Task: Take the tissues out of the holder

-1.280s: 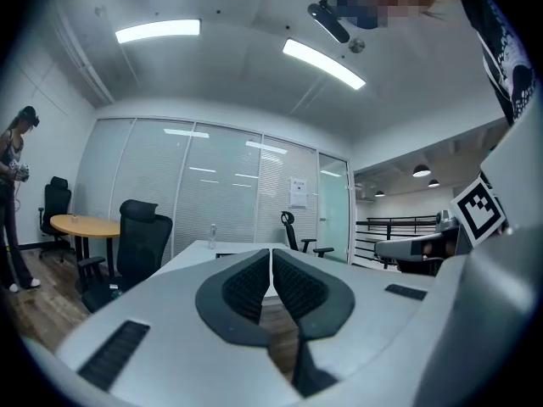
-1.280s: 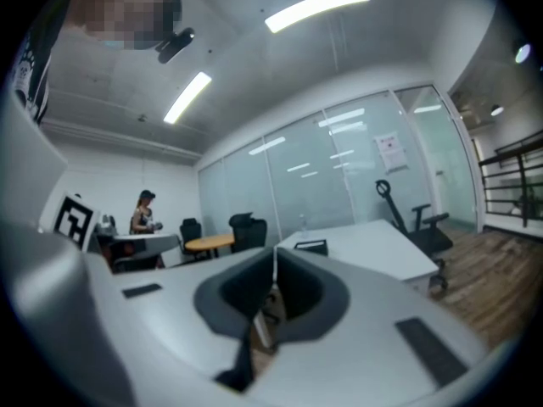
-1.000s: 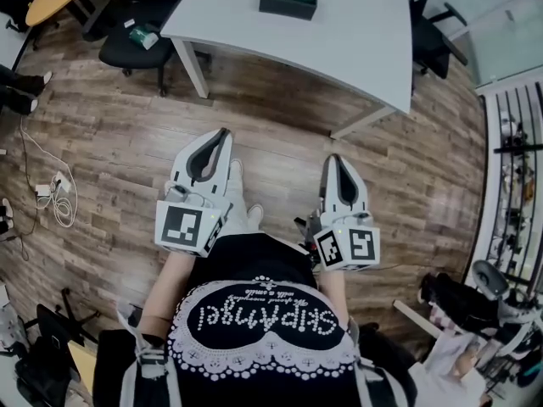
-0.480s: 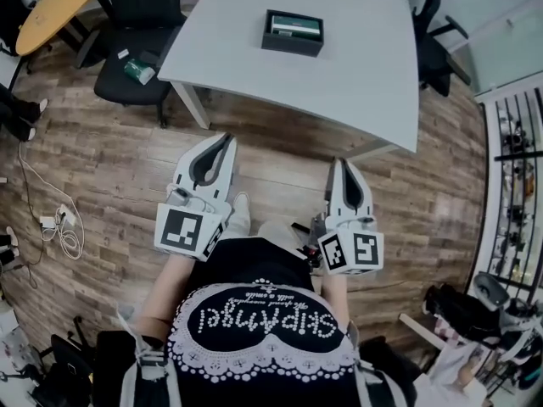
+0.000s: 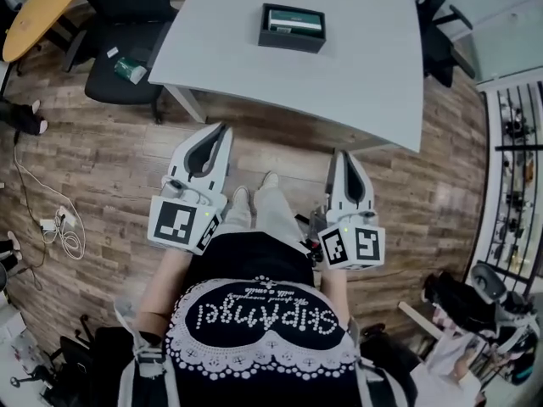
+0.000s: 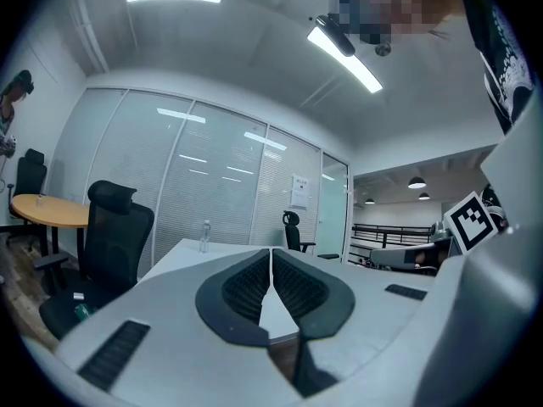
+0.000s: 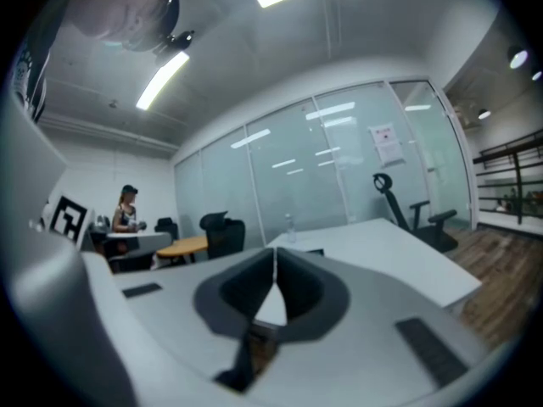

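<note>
A dark rectangular tissue holder [image 5: 293,28] with a pale tissue pack in it stands on the white table [image 5: 356,66], well ahead of both grippers. My left gripper [image 5: 223,129] is shut and empty, held over the wooden floor short of the table's near edge. My right gripper [image 5: 346,155] is also shut and empty, level with the left one, just below the table edge. In the left gripper view the jaws [image 6: 271,253] meet with nothing between them. The right gripper view shows the same closed jaws [image 7: 275,253], with the white table [image 7: 399,244] beyond them.
A black office chair [image 5: 127,58] stands left of the table and another chair [image 5: 441,41] at its right. A round wooden table [image 5: 38,15] is far left. Cables [image 5: 55,223] lie on the floor at the left. A railing [image 5: 513,159] runs along the right.
The table and holder have drawn closer in the head view as the person steps forward. Both grippers stay shut and side by side.
</note>
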Motion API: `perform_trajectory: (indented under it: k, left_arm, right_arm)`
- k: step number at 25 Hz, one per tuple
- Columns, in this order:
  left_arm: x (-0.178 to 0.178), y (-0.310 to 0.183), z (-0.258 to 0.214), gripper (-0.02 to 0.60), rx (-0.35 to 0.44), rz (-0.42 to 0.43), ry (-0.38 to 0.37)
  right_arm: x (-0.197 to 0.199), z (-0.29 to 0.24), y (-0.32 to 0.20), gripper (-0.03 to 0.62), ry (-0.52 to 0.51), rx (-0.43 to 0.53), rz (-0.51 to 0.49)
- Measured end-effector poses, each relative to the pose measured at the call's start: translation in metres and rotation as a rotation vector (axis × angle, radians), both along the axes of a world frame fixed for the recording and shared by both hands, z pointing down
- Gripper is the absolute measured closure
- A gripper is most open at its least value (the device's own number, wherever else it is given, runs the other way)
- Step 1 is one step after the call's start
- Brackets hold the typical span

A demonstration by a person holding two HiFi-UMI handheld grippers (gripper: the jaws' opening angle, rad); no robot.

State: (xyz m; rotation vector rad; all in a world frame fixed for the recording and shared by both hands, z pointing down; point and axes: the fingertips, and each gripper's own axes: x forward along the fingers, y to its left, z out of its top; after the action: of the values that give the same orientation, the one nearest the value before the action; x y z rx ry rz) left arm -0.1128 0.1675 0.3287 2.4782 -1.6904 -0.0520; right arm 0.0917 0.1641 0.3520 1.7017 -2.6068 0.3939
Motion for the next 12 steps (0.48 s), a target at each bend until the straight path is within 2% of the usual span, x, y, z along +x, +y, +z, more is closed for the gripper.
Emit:
perform_trajectory:
  k: [5, 12]
  left_arm:
    - [0.004, -0.029, 0.006, 0.552, -0.021, -0.019, 0.016]
    - [0.014, -0.087, 0.006, 0.552, -0.017, -0.074, 0.030]
  right_arm:
    - [0.004, 0.006, -0.028, 0.562, -0.003, -0.023, -0.014]
    - [0.014, 0.010, -0.094, 0.562, -0.007, -0.036, -0.075]
